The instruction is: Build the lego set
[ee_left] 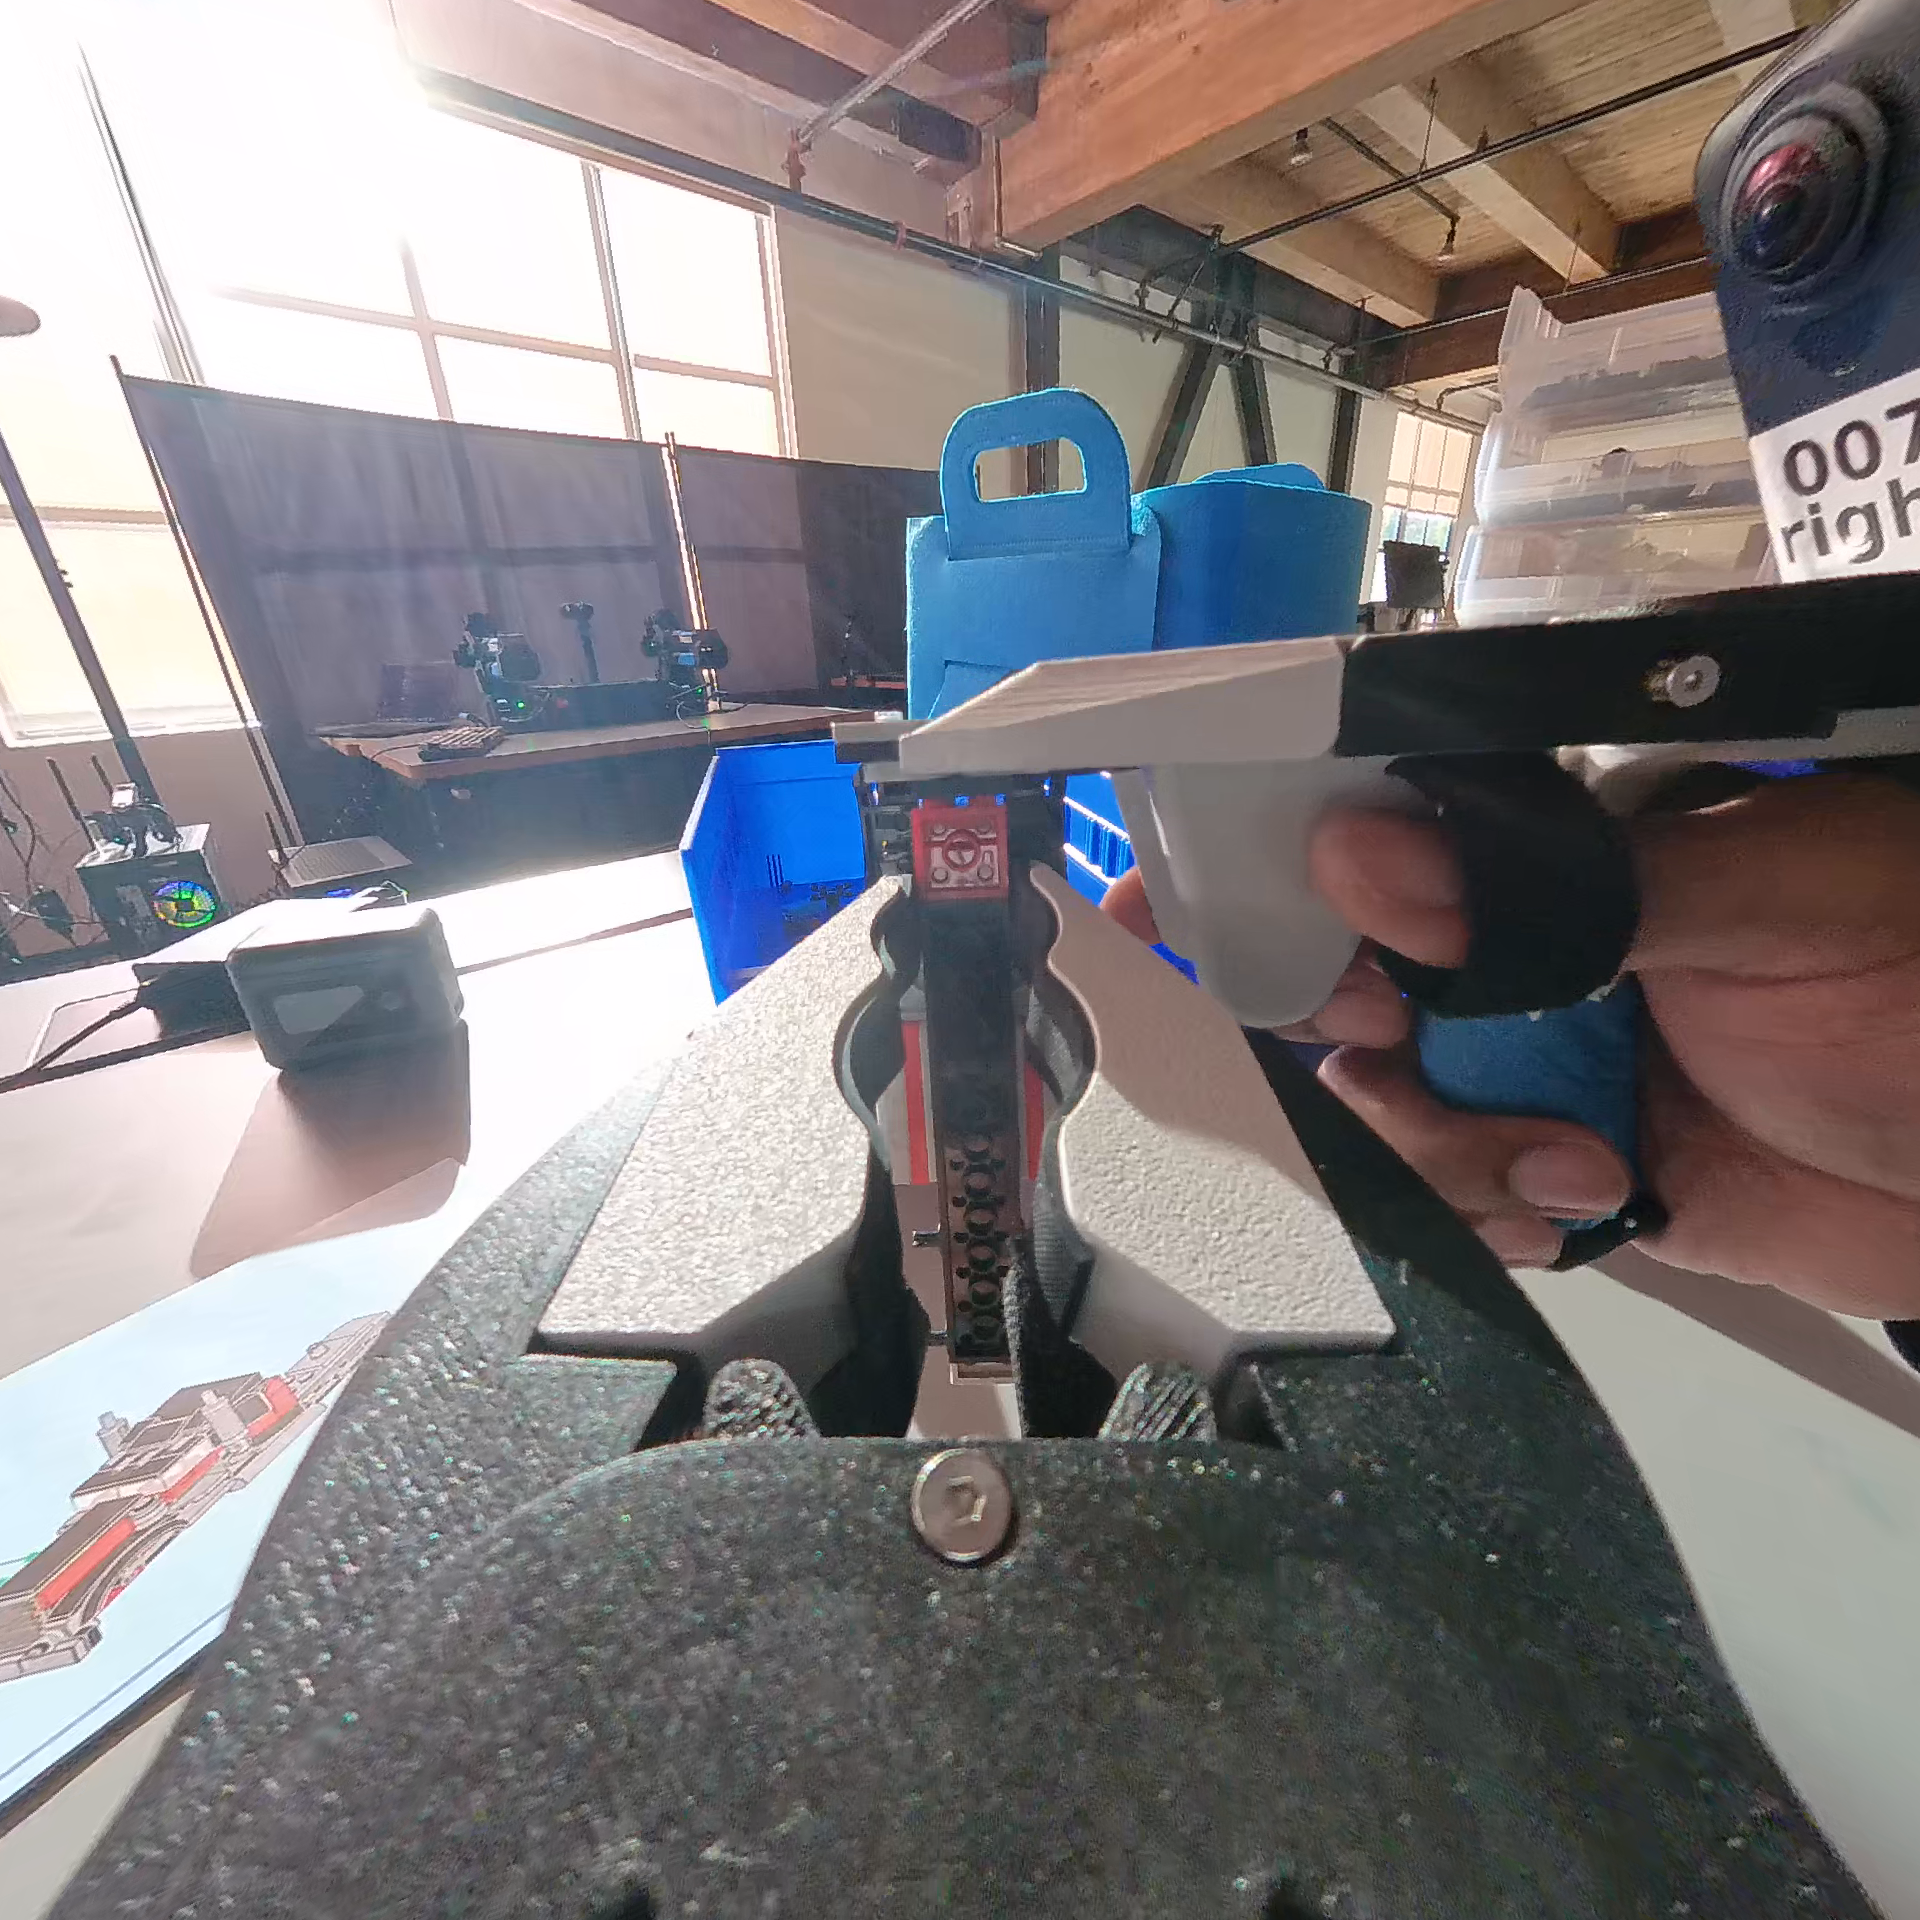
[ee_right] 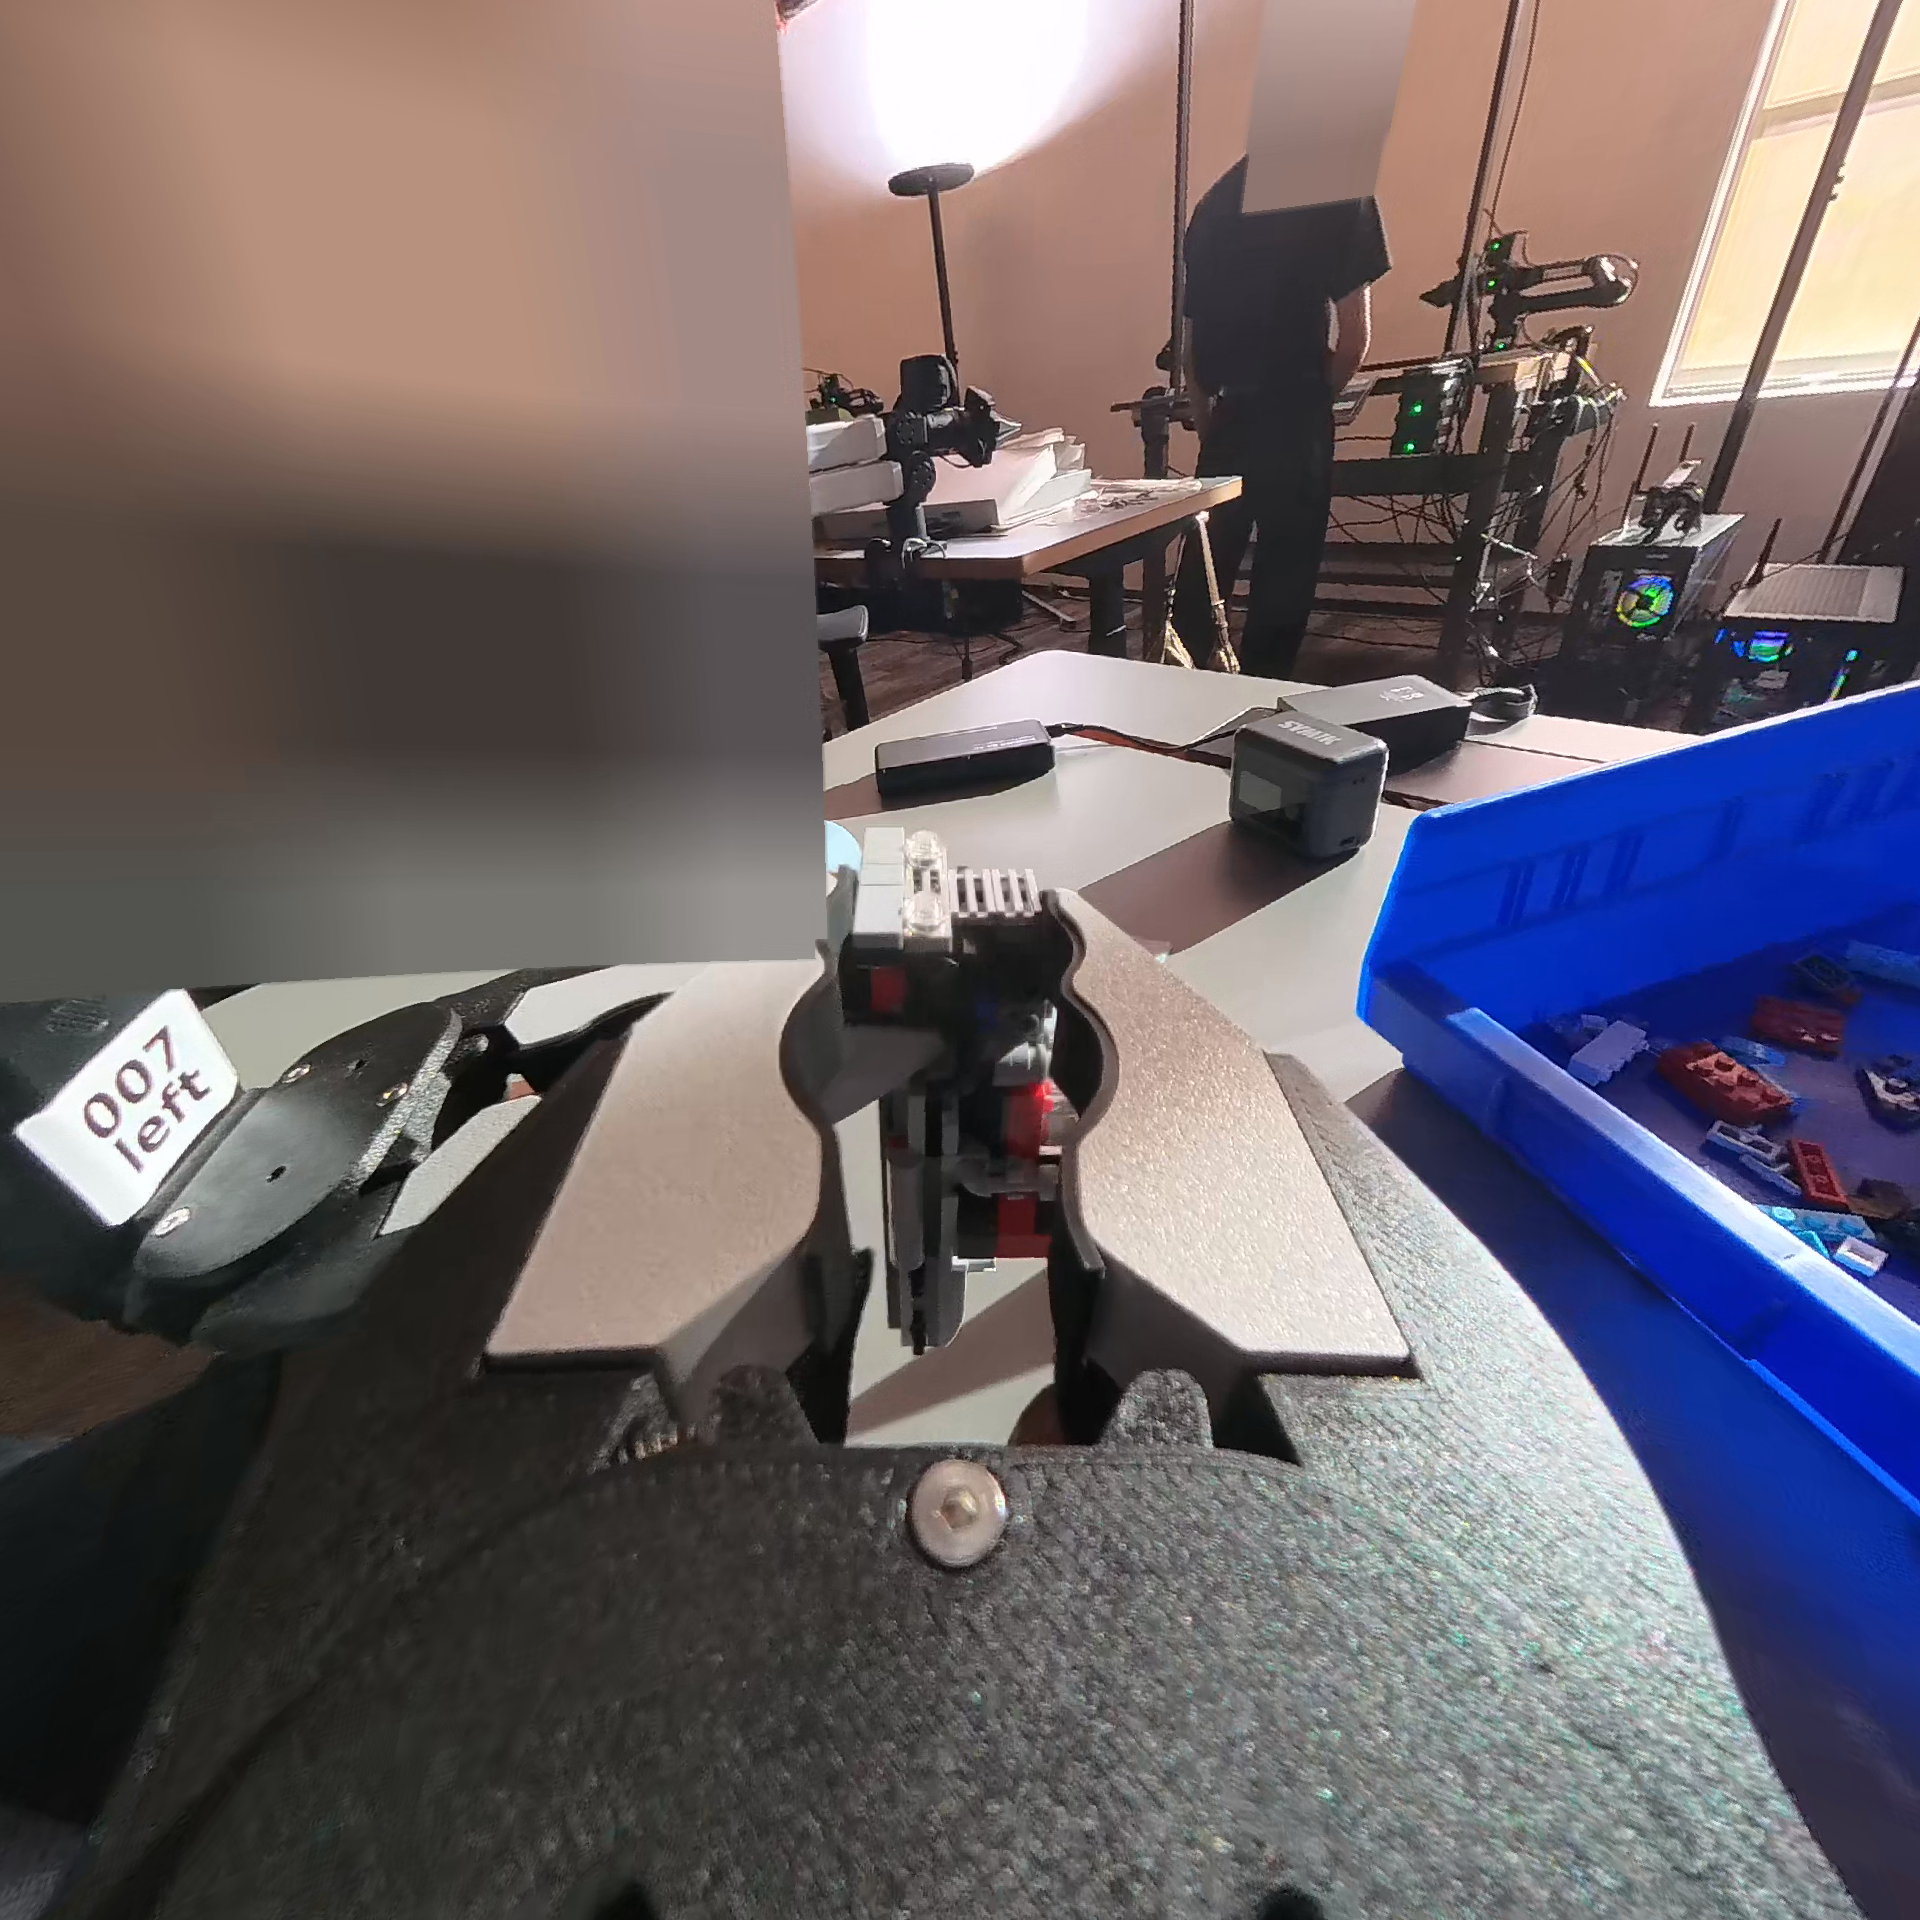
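Left wrist view showed the left gripper (ee_left: 961,997) closed on the lego model (ee_left: 971,1132), its two pebbled grey fingers (ee_left: 727,1122) with scalloped inner edges pinching a long black plate seen edge-on, rows of round underside sockets facing the camera. A red printed tile (ee_left: 959,854) capped the far end of that plate, and red strips showed along both sides. From the right, the right gripper (ee_left: 883,743) lay flat across the model's far tip, its pale wedge-shaped finger (ee_left: 1122,701) bolted to a black bar; a hand (ee_left: 1621,997) wrapped in a black strap gripped its smooth white trigger handle. Below left lay the glossy instruction sheet (ee_left: 135,1496) on the pale table (ee_left: 343,1174), with a boxy grey camera (ee_left: 343,982) farther off and a blue plastic bin (ee_left: 774,862) behind the fingers

Right wrist view showed the right gripper (ee_right: 951,1049) likewise clamped on the same model (ee_right: 956,1101), held clear above the table, a stack of grey, black and red bricks with two clear round studs (ee_right: 925,883) and a ribbed grey grille tile (ee_right: 997,894) on top. The left gripper's black body (ee_right: 301,1143) sat at the left. The blue bin (ee_right: 1538,1101), with smooth sloped walls, held loose red, grey and blue pieces (ee_right: 1766,1101)
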